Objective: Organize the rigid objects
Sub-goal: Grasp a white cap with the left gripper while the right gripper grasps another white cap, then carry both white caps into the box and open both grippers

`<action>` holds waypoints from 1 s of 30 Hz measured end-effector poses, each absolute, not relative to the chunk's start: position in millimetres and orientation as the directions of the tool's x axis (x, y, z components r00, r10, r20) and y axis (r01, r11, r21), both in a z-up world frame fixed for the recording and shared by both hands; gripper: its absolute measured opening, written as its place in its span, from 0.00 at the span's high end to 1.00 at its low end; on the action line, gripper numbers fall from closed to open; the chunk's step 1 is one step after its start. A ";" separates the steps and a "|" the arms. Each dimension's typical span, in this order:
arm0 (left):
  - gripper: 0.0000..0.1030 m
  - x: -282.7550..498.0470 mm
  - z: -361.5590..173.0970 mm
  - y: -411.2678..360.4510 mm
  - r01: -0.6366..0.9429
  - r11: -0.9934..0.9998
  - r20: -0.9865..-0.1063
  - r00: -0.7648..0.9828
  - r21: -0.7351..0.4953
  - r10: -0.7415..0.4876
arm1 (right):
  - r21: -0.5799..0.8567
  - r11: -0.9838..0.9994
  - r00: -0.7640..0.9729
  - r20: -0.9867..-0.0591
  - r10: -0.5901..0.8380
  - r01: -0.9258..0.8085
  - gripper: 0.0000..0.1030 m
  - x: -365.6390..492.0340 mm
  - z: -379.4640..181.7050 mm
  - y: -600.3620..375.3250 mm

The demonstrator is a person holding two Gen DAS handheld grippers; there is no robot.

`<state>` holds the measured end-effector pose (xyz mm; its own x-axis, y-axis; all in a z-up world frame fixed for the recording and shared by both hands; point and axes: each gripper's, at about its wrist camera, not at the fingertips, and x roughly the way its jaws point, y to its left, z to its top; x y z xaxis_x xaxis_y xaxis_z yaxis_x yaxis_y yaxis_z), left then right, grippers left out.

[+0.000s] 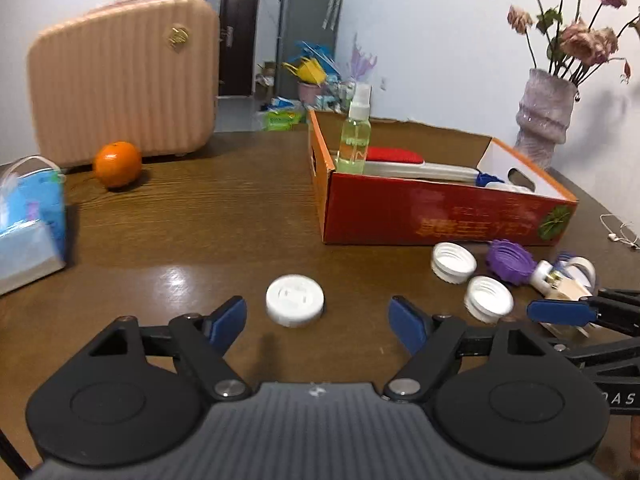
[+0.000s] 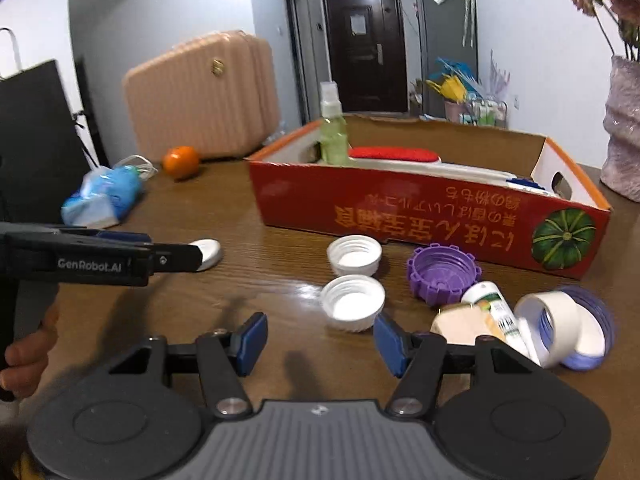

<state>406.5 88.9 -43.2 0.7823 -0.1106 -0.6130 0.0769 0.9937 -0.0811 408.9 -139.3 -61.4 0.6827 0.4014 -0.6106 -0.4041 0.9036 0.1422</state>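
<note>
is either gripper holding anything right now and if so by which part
Nothing is held. The left gripper is open behind a flat white cap; the right gripper is open near an upturned white cap.

A dark wooden tabletop (image 1: 224, 216) with visible grain reflects overhead light. Behind it stand pale, plain walls (image 1: 432, 40), a dark brown door (image 2: 366, 46) and a tall grey cabinet (image 2: 448, 36). A ribbed pink suitcase (image 1: 120, 84) sits at the tabletop's far edge.

My two tongs, the left gripper (image 1: 316, 320) and the right gripper (image 2: 320, 338), are black with blue fingertip pads (image 1: 230, 318), shiny silver screws, ribbed grey middles, and white "GenRobot.AI" letters.
</note>
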 end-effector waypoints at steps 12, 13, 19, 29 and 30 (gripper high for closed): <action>0.62 431.1 -63.9 84.1 0.079 0.996 -0.631 0.771 -0.031 -0.081 | 0.059 0.900 0.708 -0.595 0.380 -0.433 0.62 428.7 -67.9 -133.9; 0.62 430.3 -63.1 82.1 0.077 0.997 -0.635 0.769 -0.023 -0.074 | 0.070 0.899 0.705 -0.595 0.386 -0.433 0.62 427.3 -66.3 -135.1; 0.62 370.8 -33.2 67.3 0.068 0.997 -0.564 0.822 -0.042 -0.079 | 0.113 0.883 0.729 -0.523 0.442 -0.455 0.62 374.1 -33.9 -155.9; 0.62 214.0 17.3 26.8 0.140 0.985 -0.444 0.880 -0.102 -0.171 | 0.098 0.864 0.749 -0.457 0.479 -0.493 0.62 224.0 -4.7 -203.5; 0.62 202.7 19.5 23.1 0.145 0.984 -0.438 0.881 -0.108 -0.178 | 0.093 0.863 0.750 -0.454 0.481 -0.497 0.62 211.7 -4.7 -207.1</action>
